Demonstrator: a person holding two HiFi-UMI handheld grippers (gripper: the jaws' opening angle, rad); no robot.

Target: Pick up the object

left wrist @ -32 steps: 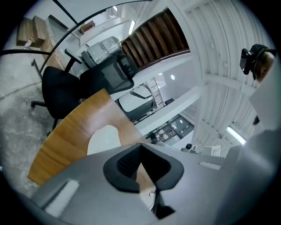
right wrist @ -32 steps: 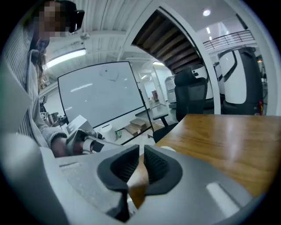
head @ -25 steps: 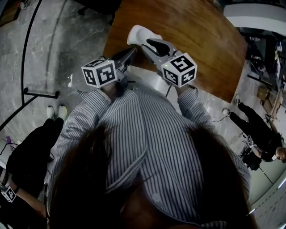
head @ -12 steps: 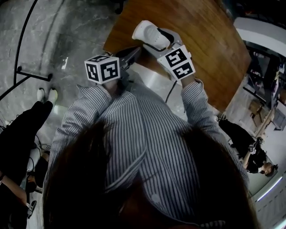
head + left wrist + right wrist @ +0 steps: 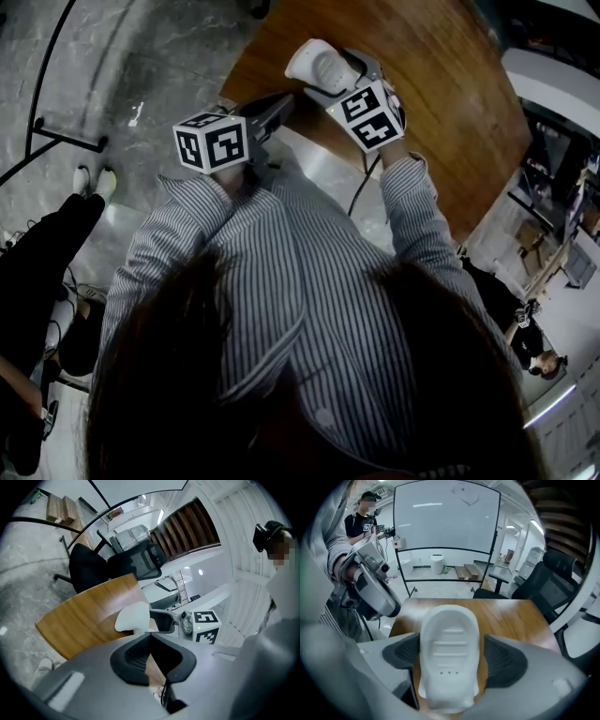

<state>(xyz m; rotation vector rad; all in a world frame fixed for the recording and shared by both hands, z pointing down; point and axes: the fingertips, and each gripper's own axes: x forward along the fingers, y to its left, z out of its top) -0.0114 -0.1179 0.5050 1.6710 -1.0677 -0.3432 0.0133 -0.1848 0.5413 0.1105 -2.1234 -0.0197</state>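
The object is a white moulded plastic piece (image 5: 449, 656) with ribs and small holes. It lies lengthwise between the jaws of my right gripper (image 5: 451, 654), over the near edge of the wooden table (image 5: 511, 613). Those jaws are opening, and a strip of wood shows between the piece and the right pad (image 5: 505, 660). In the head view the white piece (image 5: 314, 64) sticks out ahead of the right gripper (image 5: 330, 75). My left gripper (image 5: 150, 637) hangs just left of it, shut on nothing, with the white piece (image 5: 133, 617) in front of it.
A black office chair (image 5: 546, 585) stands at the table's far right corner. Behind the table is a whiteboard on a black frame (image 5: 445, 522). A person (image 5: 363, 520) stands at the back left. Other people (image 5: 42, 253) are on the floor at both sides.
The right gripper has moved forward over the table with the white piece, turning its marker cube. The left gripper has stayed almost where it was.
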